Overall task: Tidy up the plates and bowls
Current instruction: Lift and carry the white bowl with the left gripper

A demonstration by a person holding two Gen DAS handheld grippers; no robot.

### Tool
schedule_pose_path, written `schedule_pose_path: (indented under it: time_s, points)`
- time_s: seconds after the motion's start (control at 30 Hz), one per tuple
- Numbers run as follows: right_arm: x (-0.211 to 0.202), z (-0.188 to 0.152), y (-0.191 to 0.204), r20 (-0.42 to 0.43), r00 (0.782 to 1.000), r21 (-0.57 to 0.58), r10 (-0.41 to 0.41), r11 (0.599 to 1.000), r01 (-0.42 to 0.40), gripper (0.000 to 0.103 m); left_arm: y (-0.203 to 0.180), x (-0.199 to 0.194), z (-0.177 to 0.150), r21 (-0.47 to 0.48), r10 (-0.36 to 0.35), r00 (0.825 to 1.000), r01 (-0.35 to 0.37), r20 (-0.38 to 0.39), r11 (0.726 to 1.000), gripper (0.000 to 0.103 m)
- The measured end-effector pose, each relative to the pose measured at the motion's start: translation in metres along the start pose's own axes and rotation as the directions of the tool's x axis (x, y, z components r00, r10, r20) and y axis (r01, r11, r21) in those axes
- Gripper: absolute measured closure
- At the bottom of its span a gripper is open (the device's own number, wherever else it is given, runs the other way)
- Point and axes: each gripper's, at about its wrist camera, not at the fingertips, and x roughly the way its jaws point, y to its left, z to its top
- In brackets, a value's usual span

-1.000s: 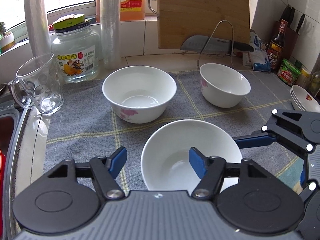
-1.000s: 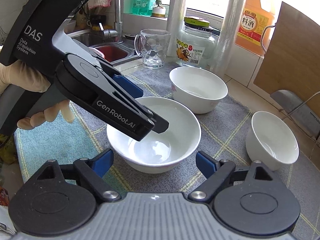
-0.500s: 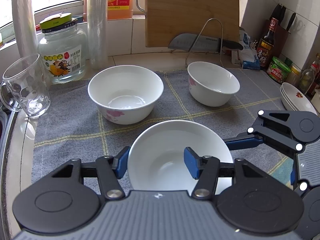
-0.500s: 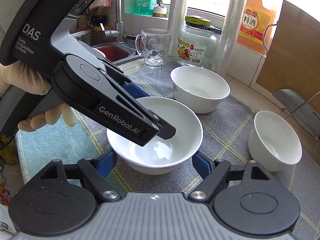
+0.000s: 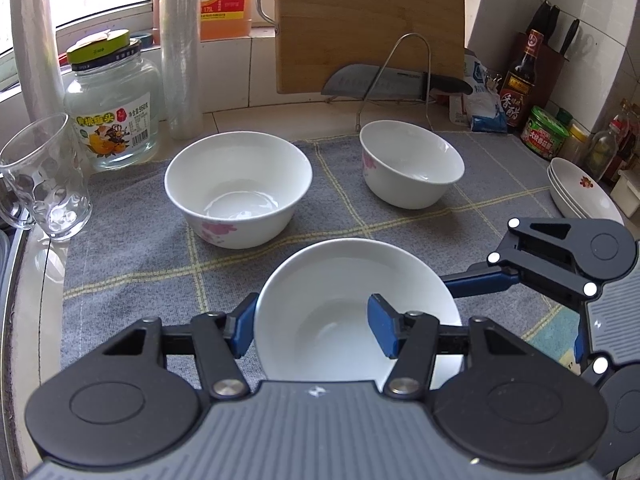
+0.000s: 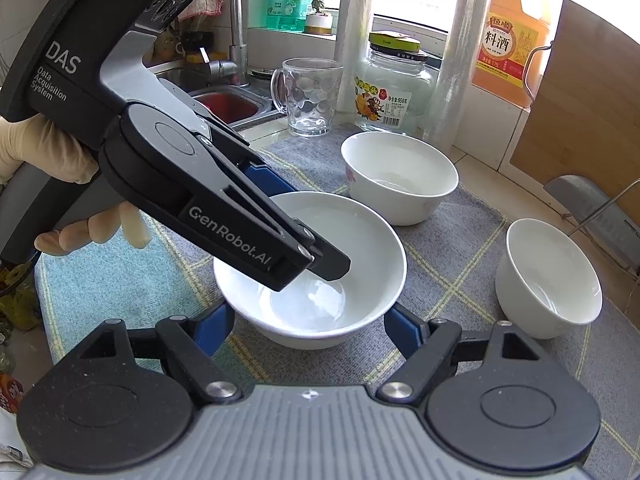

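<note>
A plain white bowl (image 5: 340, 300) (image 6: 360, 240) sits nearest on the grey checked cloth (image 5: 132, 248). My left gripper (image 5: 314, 330) (image 6: 310, 230) is shut on its left wall, one blue pad outside the rim and the other inside. My right gripper (image 6: 310, 324) straddles the same bowl from the other side, its pads against the outer wall on both sides; one of its fingers (image 5: 476, 284) touches the bowl's right rim. Two more white bowls with pink flowers stand behind, one wide (image 5: 238, 188) (image 6: 400, 176) and one smaller (image 5: 412, 164) (image 6: 552, 276).
Stacked oval plates (image 5: 584, 192) lie at the cloth's right edge. A glass mug (image 5: 44, 184), a jar (image 5: 112, 112) and film rolls line the left back. A cutting board (image 5: 368, 24) and a cleaver (image 5: 392, 80) stand behind. The sink (image 6: 228, 104) lies beyond the mug.
My left gripper's jaws have closed from wide apart onto the near bowl's wall. The right gripper's pads have drawn in against the bowl's sides. Neither hand has shifted.
</note>
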Motion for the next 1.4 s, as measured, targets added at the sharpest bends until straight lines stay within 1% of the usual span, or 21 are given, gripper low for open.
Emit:
schedule_pose_path:
  time_s: [0.27,0.5,0.97,1.2,1.4]
  points:
    - [-0.023,-0.011,-0.005,0.006,1.000,0.025,-0.004,1.000,0.004,0.018,-0.021,-0.008,0.002,0.028,-0.032,0.999,0.032,0.011,0.999,0.046]
    - [-0.044,-0.028,-0.011,0.003,0.999,0.052,-0.032,0.998,0.032,0.018,-0.049,-0.007,0.006,0.057,-0.070,0.997,0.069,0.016,0.996,0.046]
    - [-0.090,-0.068,-0.033,-0.006,0.995,0.117,-0.100,0.988,0.100,0.018,-0.113,0.006,0.015,0.115,-0.139,0.990,0.137,0.010,0.984,0.045]
    - [-0.101,-0.085,-0.047,-0.024,0.994,0.138,-0.111,0.984,0.113,0.018,-0.136,0.018,0.016,0.114,-0.162,0.987,0.161,-0.003,0.980,0.045]
    - [-0.106,-0.095,-0.056,-0.036,0.993,0.148,-0.111,0.982,0.115,0.018,-0.150,0.025,0.015,0.115,-0.168,0.986,0.169,-0.014,0.979,0.045]
